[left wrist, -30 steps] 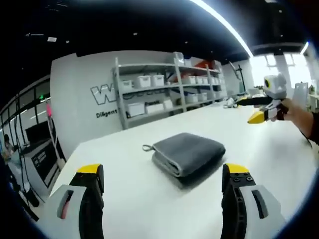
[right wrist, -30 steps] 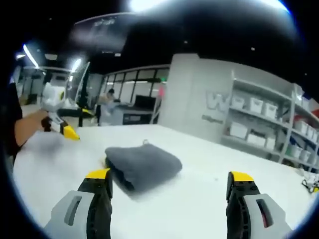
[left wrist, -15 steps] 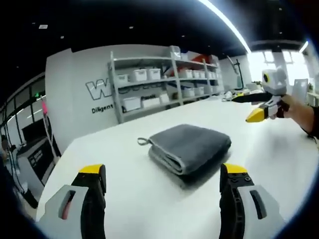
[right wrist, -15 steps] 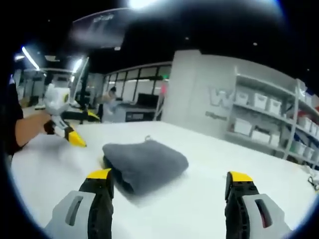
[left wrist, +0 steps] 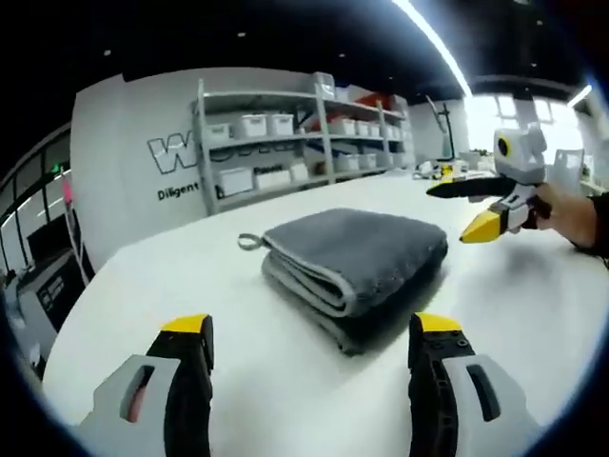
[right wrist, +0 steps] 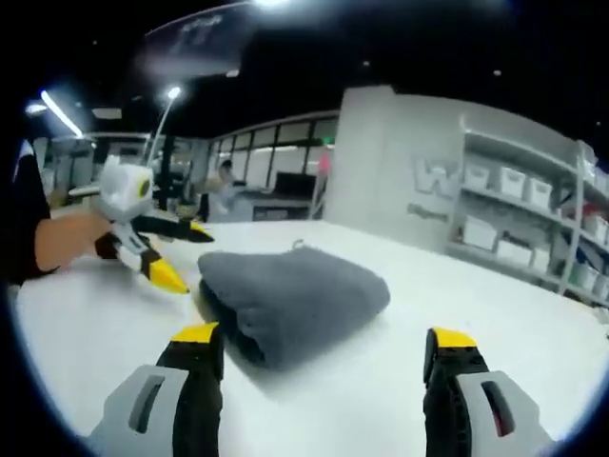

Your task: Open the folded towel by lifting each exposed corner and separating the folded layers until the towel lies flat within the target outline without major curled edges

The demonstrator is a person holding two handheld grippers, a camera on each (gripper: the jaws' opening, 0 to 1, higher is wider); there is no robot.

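Towel (left wrist: 357, 259) sits folded and gray on the white table (left wrist: 143, 295), just ahead of the left gripper (left wrist: 309, 333). That gripper's two yellow-tipped jaws stand wide apart and hold nothing. A small loop (left wrist: 249, 242) sticks out from the towel's far left corner. The folded edges face this gripper. Past the towel, off to the right, the right gripper (left wrist: 471, 205) hangs above the table in a hand (left wrist: 571, 214), close to the towel's right side but not touching it.

In the right gripper view, the same towel (right wrist: 295, 300) lies just ahead of the right gripper (right wrist: 324, 338), nearer its left jaw. Its jaws are wide apart too, with nothing between them. The left gripper (right wrist: 176, 252) comes in from the left, near the towel's edge. Shelves (left wrist: 295, 143) with white bins stand far behind the table.
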